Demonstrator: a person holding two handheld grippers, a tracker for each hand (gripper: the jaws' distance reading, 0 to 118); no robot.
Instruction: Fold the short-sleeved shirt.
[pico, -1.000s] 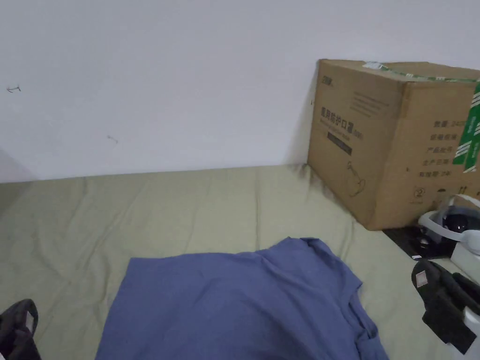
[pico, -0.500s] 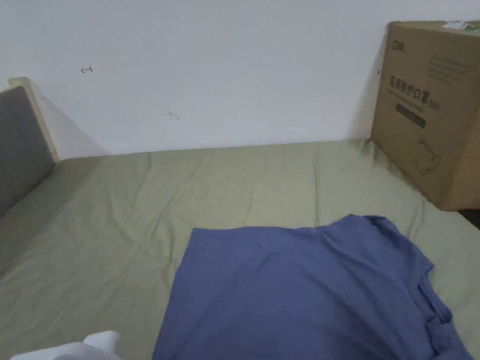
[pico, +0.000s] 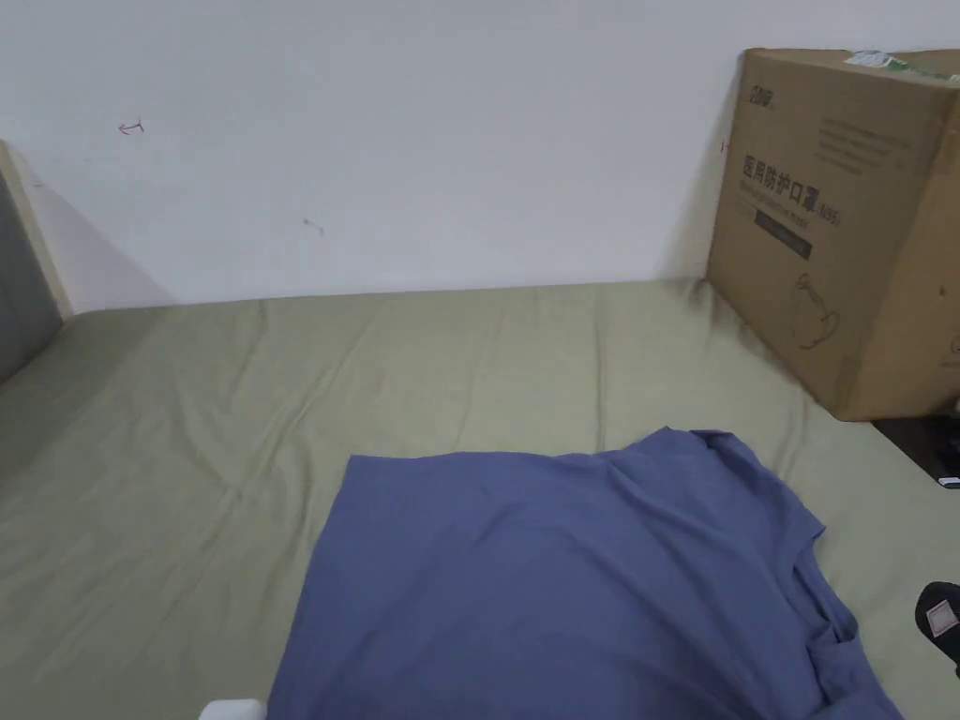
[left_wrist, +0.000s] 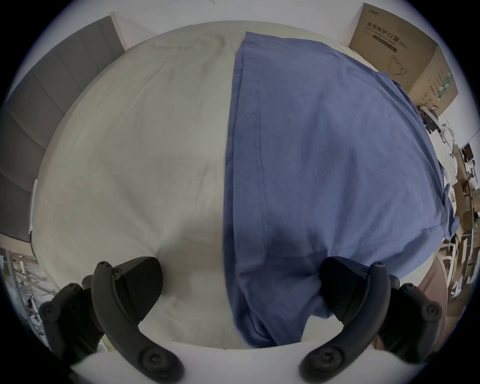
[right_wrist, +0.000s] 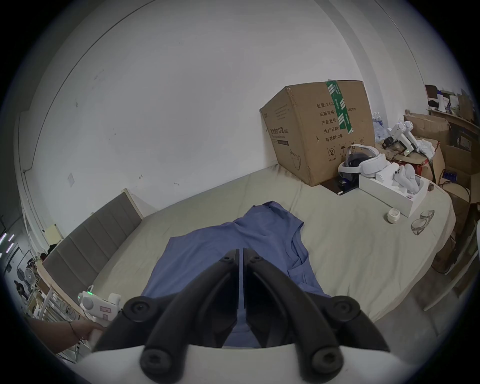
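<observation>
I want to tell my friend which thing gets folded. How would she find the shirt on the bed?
Start at the big cardboard box standing against the white wall at the bed's far right corner. Come toward the near edge across the pale green sheet, and there lies the shirt, spread flat. It is the one blue piece of cloth on the bed, with short sleeves.

Right gripper (right_wrist: 241, 253) closed above shirt (right_wrist: 233, 241).
</observation>
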